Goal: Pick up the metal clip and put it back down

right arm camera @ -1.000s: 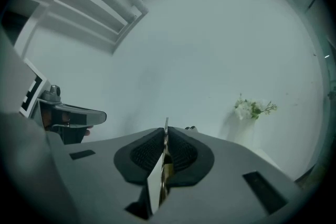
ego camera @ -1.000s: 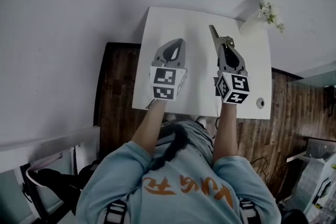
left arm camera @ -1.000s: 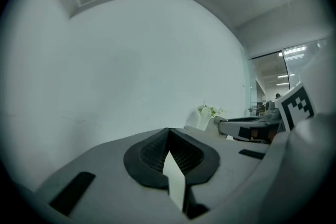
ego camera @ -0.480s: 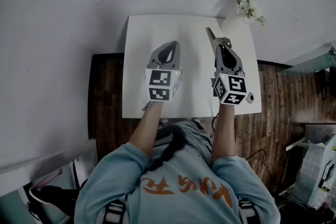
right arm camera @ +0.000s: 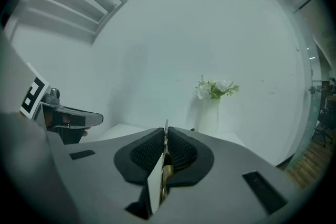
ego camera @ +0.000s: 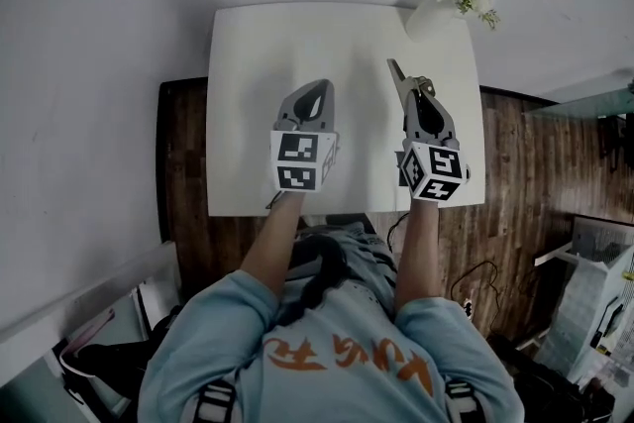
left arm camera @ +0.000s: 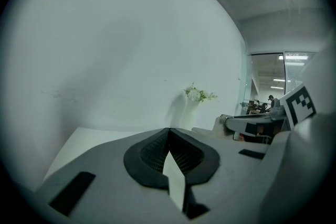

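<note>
Over the white table (ego camera: 258,45), right of the frame's middle, the right gripper (ego camera: 403,82) is still squeezing the thin metal clip (right arm camera: 166,126), holding it up in the air. The left gripper (left arm camera: 168,134) is staying closed on nothing. The table is sliding left in the frame, so the putting down is still waiting.

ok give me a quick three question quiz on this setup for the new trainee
1. Short answer: what is pinched in the right claw?
2. True or false: the left claw is holding something too.
3. Where does the vase stand on the table? A, the far right corner. B, the near left corner. C, the centre.

Key
1. The metal clip, a thin strip gripped between the pads.
2. False: it is shut with nothing in it.
3. A.
</note>
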`<state>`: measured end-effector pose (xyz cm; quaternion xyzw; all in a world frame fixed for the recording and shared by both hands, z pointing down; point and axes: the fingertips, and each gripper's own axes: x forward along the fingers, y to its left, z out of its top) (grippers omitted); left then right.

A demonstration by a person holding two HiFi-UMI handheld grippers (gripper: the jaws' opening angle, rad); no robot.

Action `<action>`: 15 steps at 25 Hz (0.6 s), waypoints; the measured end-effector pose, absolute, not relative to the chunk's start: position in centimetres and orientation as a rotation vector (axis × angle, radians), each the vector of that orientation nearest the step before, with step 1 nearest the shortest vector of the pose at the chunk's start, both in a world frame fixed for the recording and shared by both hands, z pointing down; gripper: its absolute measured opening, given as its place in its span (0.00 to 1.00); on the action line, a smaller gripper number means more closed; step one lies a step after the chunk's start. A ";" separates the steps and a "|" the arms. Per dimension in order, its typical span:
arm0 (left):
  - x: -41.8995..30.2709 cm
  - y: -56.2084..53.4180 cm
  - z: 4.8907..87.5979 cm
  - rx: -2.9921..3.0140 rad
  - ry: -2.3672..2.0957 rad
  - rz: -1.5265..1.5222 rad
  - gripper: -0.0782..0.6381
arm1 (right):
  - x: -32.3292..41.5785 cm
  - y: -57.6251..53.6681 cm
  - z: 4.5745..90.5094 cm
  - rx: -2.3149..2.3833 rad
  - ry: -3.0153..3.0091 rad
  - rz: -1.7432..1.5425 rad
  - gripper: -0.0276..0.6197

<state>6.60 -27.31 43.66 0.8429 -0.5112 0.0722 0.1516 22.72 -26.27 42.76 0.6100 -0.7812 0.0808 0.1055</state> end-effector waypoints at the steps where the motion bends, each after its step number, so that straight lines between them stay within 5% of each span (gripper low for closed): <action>1: 7.2 -27.7 44.1 2.415 -1.468 0.222 0.14 | 23.4 -26.8 43.3 1.795 -2.296 0.254 0.10; 15: 13.3 -36.6 49.4 2.295 -1.527 0.353 0.14 | 30.3 -35.4 51.2 1.677 -2.311 0.478 0.10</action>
